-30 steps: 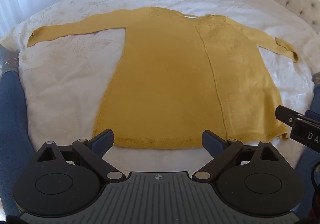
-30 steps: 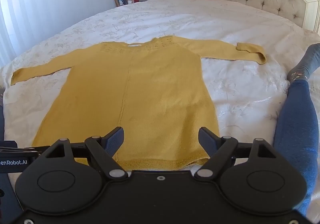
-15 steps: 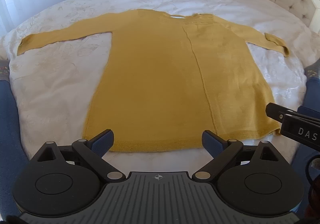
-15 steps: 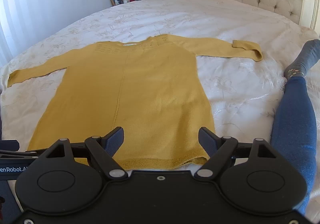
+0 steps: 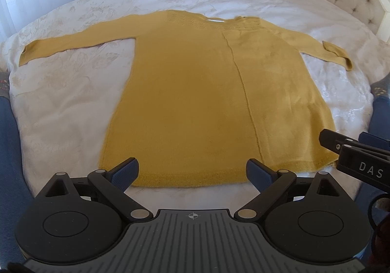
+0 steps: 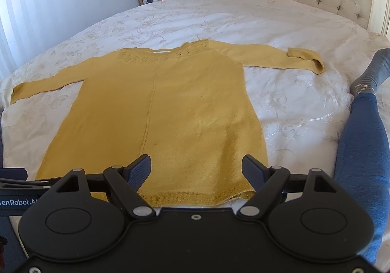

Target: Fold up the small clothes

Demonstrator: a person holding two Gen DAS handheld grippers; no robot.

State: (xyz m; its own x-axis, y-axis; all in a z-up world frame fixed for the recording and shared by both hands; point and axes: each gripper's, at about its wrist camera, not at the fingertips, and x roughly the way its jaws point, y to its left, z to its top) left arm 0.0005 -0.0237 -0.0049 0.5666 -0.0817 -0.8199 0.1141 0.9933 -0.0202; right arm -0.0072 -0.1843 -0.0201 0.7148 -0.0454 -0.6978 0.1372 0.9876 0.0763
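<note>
Sweater [image 5: 207, 102]: yellow knit, spread flat on the bed [image 5: 73, 102], hem at the near edge, neckline toward the headboard; far right cuff folded back.
Change: sweater lies as it did a second ago; only the left view has drifted slightly.
Left hand-held gripper [image 5: 192, 171]: wide open, empty, above the hem.
Right hand-held gripper [image 6: 196, 170]: wide open, empty, above the hem.
Meaning: folding not begun; no grasp yet.

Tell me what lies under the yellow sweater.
The yellow sweater lies spread flat on the white floral bedspread, which shows all around it. The bedspread beneath the sweater's body is covered, so anything else under there cannot be seen.
</note>
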